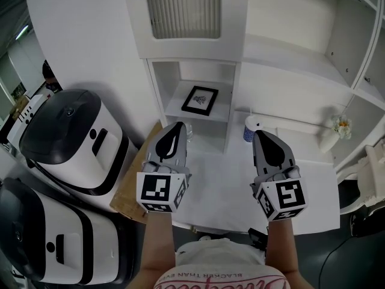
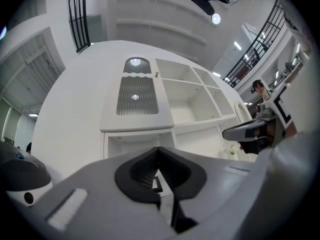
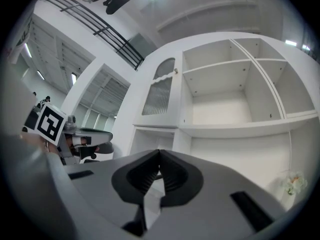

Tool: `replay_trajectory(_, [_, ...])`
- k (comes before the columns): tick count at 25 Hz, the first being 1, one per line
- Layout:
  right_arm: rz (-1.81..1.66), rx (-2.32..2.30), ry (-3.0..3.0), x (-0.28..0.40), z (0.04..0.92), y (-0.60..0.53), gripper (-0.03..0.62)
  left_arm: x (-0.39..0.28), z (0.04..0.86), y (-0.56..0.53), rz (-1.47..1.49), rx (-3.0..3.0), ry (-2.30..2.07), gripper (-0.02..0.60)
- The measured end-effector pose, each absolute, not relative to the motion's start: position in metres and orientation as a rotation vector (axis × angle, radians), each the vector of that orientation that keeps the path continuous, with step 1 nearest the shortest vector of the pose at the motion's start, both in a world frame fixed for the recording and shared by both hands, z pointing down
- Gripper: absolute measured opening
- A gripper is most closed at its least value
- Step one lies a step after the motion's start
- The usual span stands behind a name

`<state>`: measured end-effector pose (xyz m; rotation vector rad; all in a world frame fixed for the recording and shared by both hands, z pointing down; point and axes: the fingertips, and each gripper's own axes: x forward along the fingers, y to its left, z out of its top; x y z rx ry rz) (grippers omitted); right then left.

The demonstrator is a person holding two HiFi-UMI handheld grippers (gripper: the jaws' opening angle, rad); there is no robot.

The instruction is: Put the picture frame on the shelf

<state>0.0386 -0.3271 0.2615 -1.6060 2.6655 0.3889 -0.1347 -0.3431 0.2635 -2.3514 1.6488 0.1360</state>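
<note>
**Picture frame (image 1: 200, 99) on shelf; both your grippers closed, empty**

Far left, two white-and-black appliances (image 1: 72, 138) stand beside the white table (image 1: 222, 191). Your left gripper (image 1: 177, 127) hangs over the table's left edge, jaws together, nothing betw. them. Just beyond it, the frame rests on the shelf (image 1: 224, 114) in the cabinet's narrow low compartment, well apart from both tools. I can't tell if it lies flat or leans. Your right gripper (image 1: 260, 135) is level w/ the left, jaws also pressed together on nothing, near a blue-and-white container (image 1: 251, 129). Far right, a small flower sprig (image 1: 342, 125).
</note>
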Motion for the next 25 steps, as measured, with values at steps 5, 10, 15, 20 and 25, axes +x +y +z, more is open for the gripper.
replay_trajectory(5, [0.428, -1.617, 2.664, 0.039, 0.256, -0.325, 0.009, -0.139, 0.259, -0.341, 0.152, -2.338, 1.653, 0.011])
replay_trajectory(10, [0.451, -1.615, 2.659, 0.039, 0.252, -0.322, 0.009, -0.140, 0.254, -0.337, 0.137, -2.317, 1.640, 0.011])
replay_trajectory(15, [0.486, -1.590, 2.673, 0.034, 0.247, -0.318, 0.009, -0.140, 0.252, -0.336, 0.125, -2.307, 1.629, 0.011])
replay_trajectory(20, [0.491, -1.595, 2.663, 0.039, 0.244, -0.315, 0.009, -0.139, 0.248, -0.337, 0.137, -2.311, 1.625, 0.011])
replay_trajectory(25, [0.482, -1.601, 2.663, 0.042, 0.245, -0.315, 0.009, -0.135, 0.250, -0.337, 0.132, -2.317, 1.616, 0.011])
